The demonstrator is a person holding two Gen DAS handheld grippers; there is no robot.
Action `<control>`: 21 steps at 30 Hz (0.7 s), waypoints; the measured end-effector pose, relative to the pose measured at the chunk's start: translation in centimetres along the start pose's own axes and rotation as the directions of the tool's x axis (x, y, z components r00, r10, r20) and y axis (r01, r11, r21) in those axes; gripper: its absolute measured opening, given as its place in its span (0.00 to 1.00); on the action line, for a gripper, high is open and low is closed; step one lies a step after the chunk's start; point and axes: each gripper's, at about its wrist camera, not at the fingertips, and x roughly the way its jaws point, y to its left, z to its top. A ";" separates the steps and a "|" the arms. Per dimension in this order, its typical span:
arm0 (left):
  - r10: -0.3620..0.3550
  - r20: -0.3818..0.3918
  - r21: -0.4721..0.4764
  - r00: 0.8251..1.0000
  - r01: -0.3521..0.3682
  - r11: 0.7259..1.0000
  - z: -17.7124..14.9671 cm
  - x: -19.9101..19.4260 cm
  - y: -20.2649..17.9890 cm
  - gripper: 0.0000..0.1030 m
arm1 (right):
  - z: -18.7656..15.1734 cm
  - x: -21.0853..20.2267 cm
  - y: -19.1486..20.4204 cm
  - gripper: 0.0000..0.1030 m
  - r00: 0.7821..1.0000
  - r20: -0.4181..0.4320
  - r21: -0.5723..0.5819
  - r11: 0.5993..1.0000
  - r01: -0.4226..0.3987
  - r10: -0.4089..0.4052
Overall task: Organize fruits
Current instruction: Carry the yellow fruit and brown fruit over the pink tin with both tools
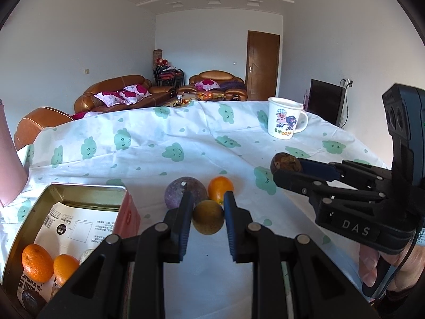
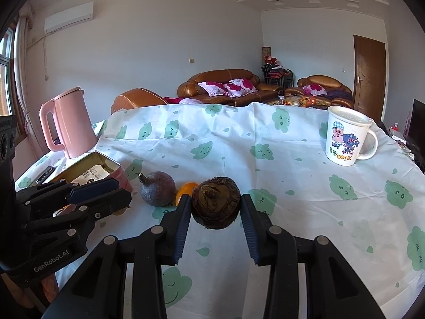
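My left gripper (image 1: 208, 199) is shut on a round olive-brown fruit (image 1: 208, 220) held between its pads. Just beyond it on the cloth lie a purple fruit (image 1: 185, 192) and an orange (image 1: 221, 189). My right gripper (image 2: 215, 203) is shut on a dark brown wrinkled fruit (image 2: 215, 203), also seen in the left wrist view (image 1: 285, 162). The purple fruit (image 2: 157, 188) and the orange (image 2: 185, 190) lie to its left. An open metal tin (image 1: 79, 189) at lower left holds two oranges (image 1: 37, 262) and a dark fruit.
A white cartoon mug (image 2: 345, 137) stands at the far right of the table. A pink kettle (image 2: 67, 122) stands at the far left behind the tin (image 2: 106, 161). A cloud-patterned cloth (image 2: 305, 199) covers the table. Sofas stand beyond.
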 end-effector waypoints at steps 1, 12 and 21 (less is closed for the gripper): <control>0.002 0.006 0.000 1.000 -0.002 1.000 0.0 -0.1 0.0 0.24 | 0.0 -0.1 0.0 0.39 1.000 0.005 -0.001 1.000 -0.001 0.001; 0.025 0.061 0.008 0.998 -0.025 1.000 -0.1 -1.1 -0.1 0.24 | 0.0 -1.3 0.3 0.39 0.998 0.065 -0.013 1.000 -0.003 0.004; 0.040 0.105 0.004 0.994 -0.041 0.999 -0.2 -1.9 -0.1 0.24 | -0.2 -2.2 0.5 0.39 0.993 0.115 -0.028 1.000 0.004 0.000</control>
